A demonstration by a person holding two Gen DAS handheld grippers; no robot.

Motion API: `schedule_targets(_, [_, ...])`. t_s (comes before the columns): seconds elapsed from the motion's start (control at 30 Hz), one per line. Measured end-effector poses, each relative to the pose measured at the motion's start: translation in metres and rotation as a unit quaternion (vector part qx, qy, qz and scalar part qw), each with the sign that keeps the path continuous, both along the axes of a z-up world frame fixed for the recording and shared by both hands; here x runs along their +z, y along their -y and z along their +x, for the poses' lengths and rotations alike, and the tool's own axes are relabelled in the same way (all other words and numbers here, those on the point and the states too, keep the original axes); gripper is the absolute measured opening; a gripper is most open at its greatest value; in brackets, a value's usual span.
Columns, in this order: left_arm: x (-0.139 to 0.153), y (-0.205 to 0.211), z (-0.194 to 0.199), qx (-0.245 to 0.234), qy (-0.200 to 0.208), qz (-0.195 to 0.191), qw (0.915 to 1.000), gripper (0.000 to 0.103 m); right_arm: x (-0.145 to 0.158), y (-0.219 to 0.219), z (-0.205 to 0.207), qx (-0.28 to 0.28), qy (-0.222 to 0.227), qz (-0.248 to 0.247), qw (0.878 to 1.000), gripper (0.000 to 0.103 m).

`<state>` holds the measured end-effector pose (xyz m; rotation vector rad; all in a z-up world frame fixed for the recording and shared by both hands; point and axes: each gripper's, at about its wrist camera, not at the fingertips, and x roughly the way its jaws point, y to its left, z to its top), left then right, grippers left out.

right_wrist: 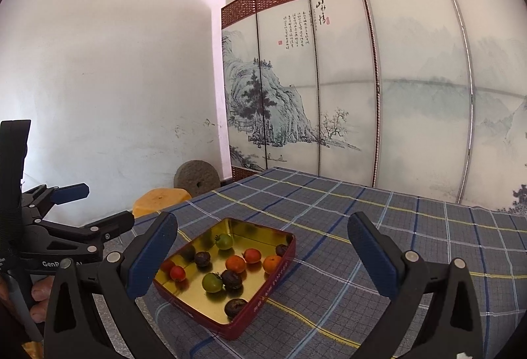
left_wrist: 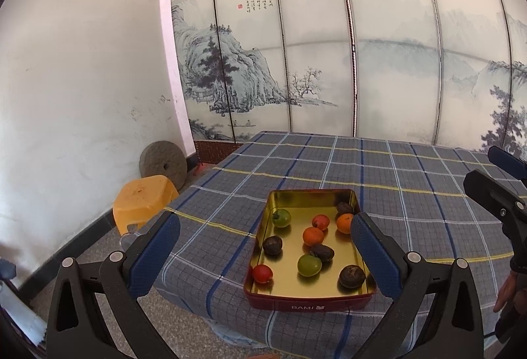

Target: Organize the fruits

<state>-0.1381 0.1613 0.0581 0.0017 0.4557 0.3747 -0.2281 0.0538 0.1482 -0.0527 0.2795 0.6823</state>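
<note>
both the left gripper (left_wrist: pixel 265 253) and the right gripper (right_wrist: pixel 263 255) hover with fingers spread wide and empty above the checked worktop (left_wrist: pixel 411 194), where the fruits (left_wrist: pixel 313 236) lie scattered inside a red tin (left_wrist: pixel 309 301).

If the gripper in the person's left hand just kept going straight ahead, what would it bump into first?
Probably the checked tablecloth just beyond the red tin of fruit, since the left gripper, jaws open, points slightly down over the table; depth is hard to judge, so it might meet the tin itself.

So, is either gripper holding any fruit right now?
No. The left gripper and right gripper both hang open and empty; all the fruit lies in the tin.
</note>
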Motion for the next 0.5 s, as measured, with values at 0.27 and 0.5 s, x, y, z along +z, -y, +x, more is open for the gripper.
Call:
schedule_targets(0.27, [-0.009,0.005,0.021,-0.008,-0.03,-0.002,0.9995,0.103,-0.018,0.034,0.028,-0.038,-0.035,0.002,0.999,0.103])
schedule_targets(0.5, [-0.018,0.012,0.039,-0.011,-0.049,0.001,0.9987,0.103,-0.033,0.064,0.052,-0.076,-0.056,0.001,0.996,0.103])
